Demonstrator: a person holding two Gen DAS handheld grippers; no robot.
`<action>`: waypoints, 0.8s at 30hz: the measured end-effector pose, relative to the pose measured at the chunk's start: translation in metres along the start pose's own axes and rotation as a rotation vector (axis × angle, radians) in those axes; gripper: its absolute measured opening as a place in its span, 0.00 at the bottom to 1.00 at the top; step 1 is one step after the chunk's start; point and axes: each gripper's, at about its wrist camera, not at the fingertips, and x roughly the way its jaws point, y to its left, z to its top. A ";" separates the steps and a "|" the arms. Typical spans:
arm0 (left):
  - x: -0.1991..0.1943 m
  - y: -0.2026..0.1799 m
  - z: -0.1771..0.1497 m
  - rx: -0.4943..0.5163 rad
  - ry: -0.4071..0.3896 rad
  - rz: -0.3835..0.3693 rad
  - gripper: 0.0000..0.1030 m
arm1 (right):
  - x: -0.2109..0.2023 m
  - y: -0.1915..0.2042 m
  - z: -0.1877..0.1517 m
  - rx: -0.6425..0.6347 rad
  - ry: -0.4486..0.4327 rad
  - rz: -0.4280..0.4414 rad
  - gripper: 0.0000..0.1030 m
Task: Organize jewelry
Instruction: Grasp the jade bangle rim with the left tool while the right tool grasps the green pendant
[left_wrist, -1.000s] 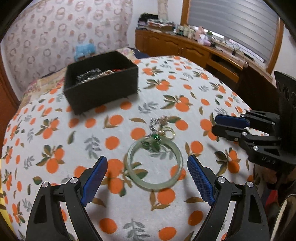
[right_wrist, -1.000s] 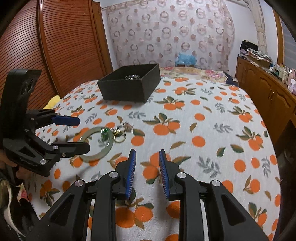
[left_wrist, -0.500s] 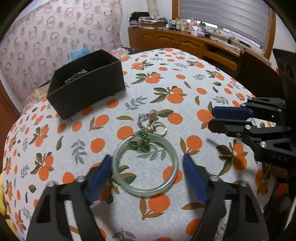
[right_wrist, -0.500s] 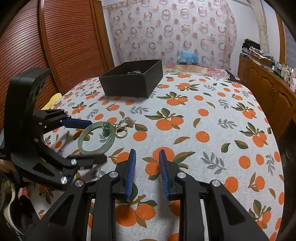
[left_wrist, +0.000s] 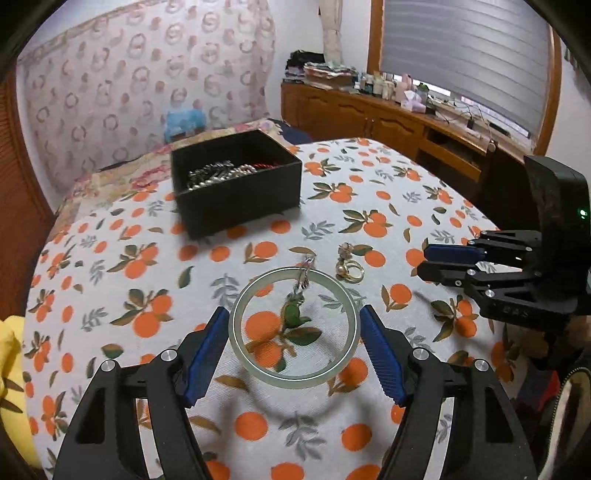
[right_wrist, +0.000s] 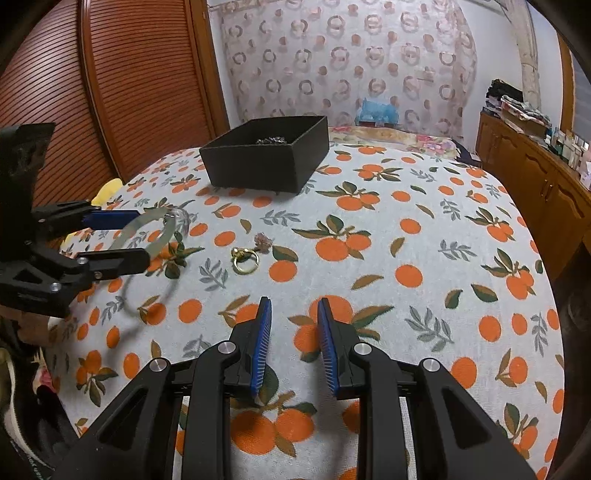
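Jaws of left gripper clamp bangle at frame centre, lifted; carry it level to upper-left box; right gripper part-open, empty.

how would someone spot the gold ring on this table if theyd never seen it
Start at the black box on the orange-print tablecloth and come toward the grippers. The gold ring lies flat on the cloth beside a small pinkish charm. It is the only yellow-metal loop, much smaller than the pale green bangle.

Ring-patterned curtain fills the upper left, a slatted wooden door left, wooden cabinets under a blinded window upper right.
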 end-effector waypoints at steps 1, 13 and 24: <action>-0.002 0.002 0.000 -0.004 -0.004 0.000 0.67 | 0.000 0.003 0.003 -0.009 -0.002 0.004 0.27; -0.029 0.032 -0.007 -0.073 -0.069 0.045 0.67 | 0.025 0.054 0.035 -0.142 0.023 0.074 0.27; -0.033 0.052 -0.019 -0.117 -0.068 0.067 0.67 | 0.068 0.090 0.051 -0.242 0.130 0.139 0.27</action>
